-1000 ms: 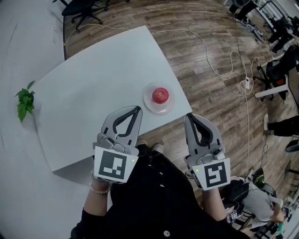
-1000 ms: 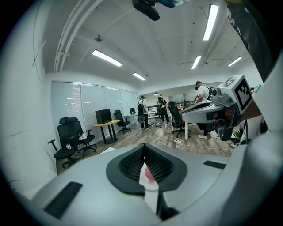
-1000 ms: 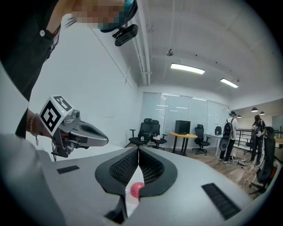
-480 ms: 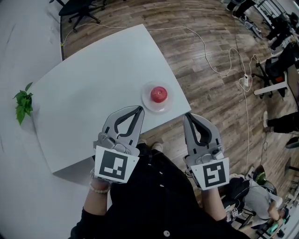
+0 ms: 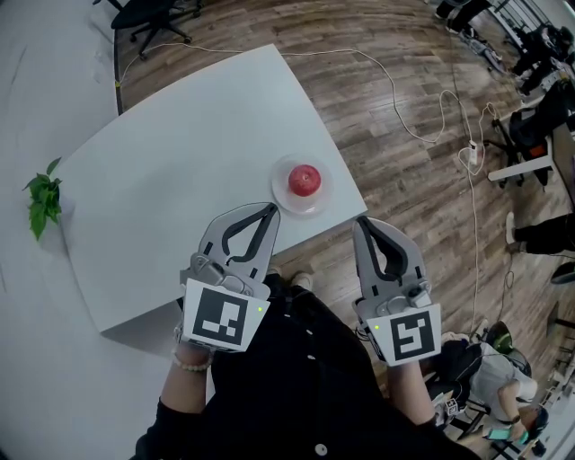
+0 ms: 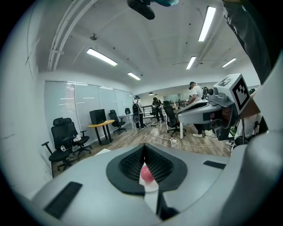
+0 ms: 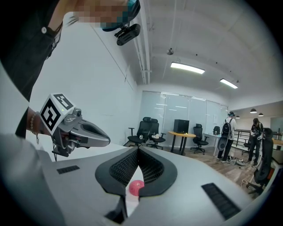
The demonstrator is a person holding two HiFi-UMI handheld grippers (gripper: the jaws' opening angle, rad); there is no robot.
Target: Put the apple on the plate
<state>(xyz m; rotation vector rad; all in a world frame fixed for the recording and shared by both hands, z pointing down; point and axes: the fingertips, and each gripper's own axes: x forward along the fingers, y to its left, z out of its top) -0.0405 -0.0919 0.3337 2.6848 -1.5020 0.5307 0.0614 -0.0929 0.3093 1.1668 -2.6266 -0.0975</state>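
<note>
A red apple [image 5: 305, 180] sits on a small white plate [image 5: 286, 203] near the right front edge of the white table [image 5: 180, 171]. My left gripper [image 5: 268, 208] is shut and empty, its tips over the table edge just short of the plate. My right gripper [image 5: 361, 222] is shut too, holding nothing, off the table over the wooden floor, to the right of the plate and nearer me. In the left gripper view the apple [image 6: 146, 174] shows past the closed jaws [image 6: 143, 146]. The right gripper view also shows the apple [image 7: 135, 187] beyond its closed jaws [image 7: 138, 149].
A green plant [image 5: 40, 199] sits at the table's far left edge. A white cable [image 5: 422, 135] runs across the wooden floor to the right. Black office chairs [image 5: 157, 18] stand behind the table. People and desks fill the room's right side.
The head view has shifted a little, so the table and plate sit slightly higher in the picture. Both grippers and the apple keep their places.
</note>
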